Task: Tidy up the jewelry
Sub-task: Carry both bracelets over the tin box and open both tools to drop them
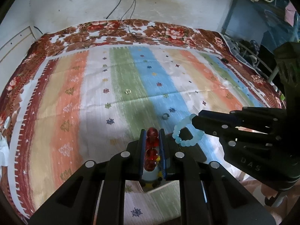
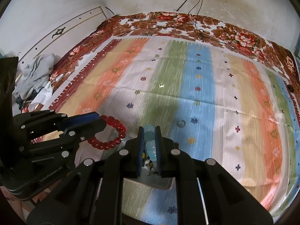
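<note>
Here, the left gripper (image 1: 152,146) is pinching a red bead bracelet (image 2: 110,134) while the right gripper (image 2: 149,146) is clamping a pale blue bead bracelet (image 1: 187,132), both hanging above an open box (image 2: 159,181) near the striped bedspread's (image 1: 131,78) front edge. Smooth, glossy round beads risk slipping, missing it.

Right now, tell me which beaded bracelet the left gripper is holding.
The red glass-bead bracelet, clamped between the left gripper fingers. The pale blue bead bracelet is in the right gripper instead.
</note>
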### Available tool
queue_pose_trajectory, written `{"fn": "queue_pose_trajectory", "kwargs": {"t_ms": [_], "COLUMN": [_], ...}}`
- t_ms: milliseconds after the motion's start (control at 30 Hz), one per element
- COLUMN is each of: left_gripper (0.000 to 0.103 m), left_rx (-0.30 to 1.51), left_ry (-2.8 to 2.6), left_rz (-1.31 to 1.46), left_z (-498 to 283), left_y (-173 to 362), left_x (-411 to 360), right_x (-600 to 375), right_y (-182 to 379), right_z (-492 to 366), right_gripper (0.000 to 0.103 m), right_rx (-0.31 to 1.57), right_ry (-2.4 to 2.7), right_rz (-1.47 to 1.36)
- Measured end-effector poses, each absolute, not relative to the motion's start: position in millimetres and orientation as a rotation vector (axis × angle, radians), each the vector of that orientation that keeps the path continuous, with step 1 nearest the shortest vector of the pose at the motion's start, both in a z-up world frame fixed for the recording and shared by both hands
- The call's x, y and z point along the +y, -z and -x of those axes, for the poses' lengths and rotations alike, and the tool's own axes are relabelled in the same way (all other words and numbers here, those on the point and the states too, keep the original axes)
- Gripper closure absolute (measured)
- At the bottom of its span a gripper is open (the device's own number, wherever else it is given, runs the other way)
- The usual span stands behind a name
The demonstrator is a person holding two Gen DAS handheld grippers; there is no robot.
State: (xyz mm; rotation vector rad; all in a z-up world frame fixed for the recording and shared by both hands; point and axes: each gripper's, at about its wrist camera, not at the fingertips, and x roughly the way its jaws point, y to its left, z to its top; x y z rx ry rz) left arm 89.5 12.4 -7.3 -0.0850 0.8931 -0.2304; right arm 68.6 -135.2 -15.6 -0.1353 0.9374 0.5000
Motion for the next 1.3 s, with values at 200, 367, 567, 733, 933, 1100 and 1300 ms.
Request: {"fn": "queue_pose_trajectory", "kwargs": {"t_ms": [200,367,567,733,933,1100,1300], "left_gripper": [0.090,0.090,0.088,0.077,0.077,0.077,0.077], "left_rx": [0.901,0.903,0.911,0.908,0.940,0.959,0.977], "left_ry": [0.237,0.241,0.246,0.230,0.191,0.169,0.169], "left_rz": [0.083,0.082,0.080,0.108,0.112,0.112,0.097], "left_z": [-78.5,-75.3,-74.8,-79.1,-94.2,-107.9,-126.0], "left_y": [11.3,12.7,16.5,15.3,26.1,32.4,37.7], "left_x": [8.8,7.2,5.8,15.4,23.8,28.4,27.4], "right_x": [-140.1,-138.5,-141.3,-151.2,-161.7,-167.2,-170.5], "right_y": [22.1,26.0,28.8,28.1,33.4,43.0,55.4], "right_z": [-55.2,-50.6,-54.7,-61.6,-76.7,-91.3,-107.7], "right_gripper": [0.090,0.090,0.088,0.072,0.065,0.065,0.065], "right_rx": [0.953,0.962,0.970,0.963,0.977,1.003,1.037], "right_ry": [-0.502,-0.506,-0.497,-0.462,-0.413,-0.382,-0.367], "right_rz": [0.135,0.145,0.122,0.103,0.092,0.096,0.101]}}
